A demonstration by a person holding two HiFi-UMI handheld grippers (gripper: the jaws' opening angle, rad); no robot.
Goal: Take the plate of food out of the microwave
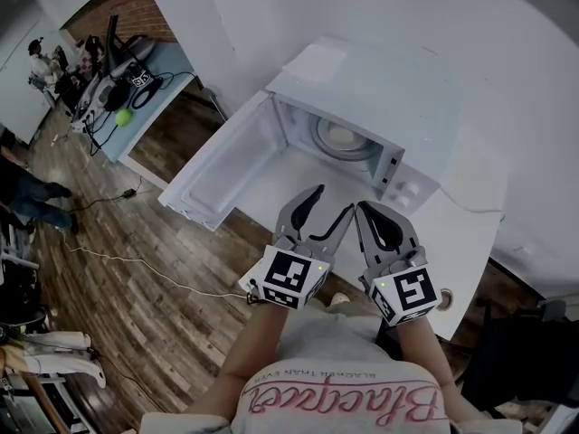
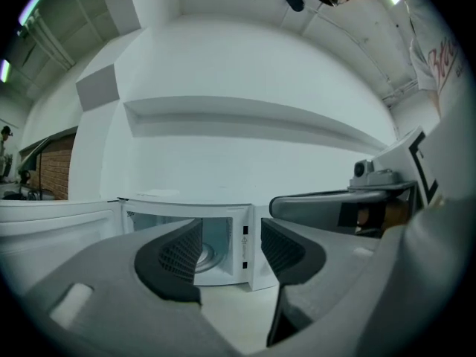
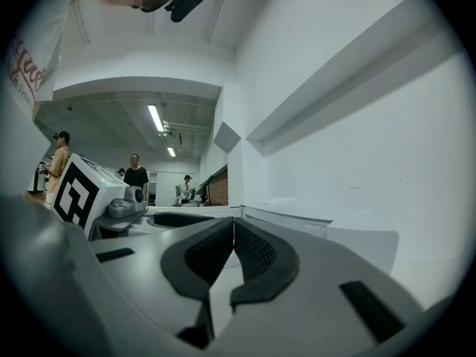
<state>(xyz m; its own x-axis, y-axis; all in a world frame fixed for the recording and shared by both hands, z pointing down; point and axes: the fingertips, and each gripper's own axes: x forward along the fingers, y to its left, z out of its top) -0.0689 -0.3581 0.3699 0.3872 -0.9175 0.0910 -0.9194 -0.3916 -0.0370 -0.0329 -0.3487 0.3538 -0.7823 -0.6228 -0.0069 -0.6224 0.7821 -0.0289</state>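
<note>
Shirt (image 1: 339,396) sits closest under the head view; its red script is upside down and seems to begin "Blac", rest unsure; smaller capitals beside it are too fine to read; left gripper (image 1: 333,199) and right gripper (image 1: 365,208) are side by side, short of the microwave (image 1: 362,84); marker cubes (image 1: 291,277) show square patterns, no words; door (image 1: 222,165) is swung fully out to the left; plate of food (image 1: 344,136) is inside the cavity, untouched; microwave stands on a white counter (image 1: 466,233).

Left gripper view: jaws about half apart, nothing between them; open cavity framed in the gap, well ahead; control panel (image 2: 244,245) marks too small to read.

Right gripper view: jaws pressed together at the tips, holding nothing; red script at the frame edge, unreadable.

Risks, as I judge them: a pinch on one side of the rim could let the plate sag and spill food; a jaw could clip the cavity frame or door going in; the right jaws must part before they can help.
</note>
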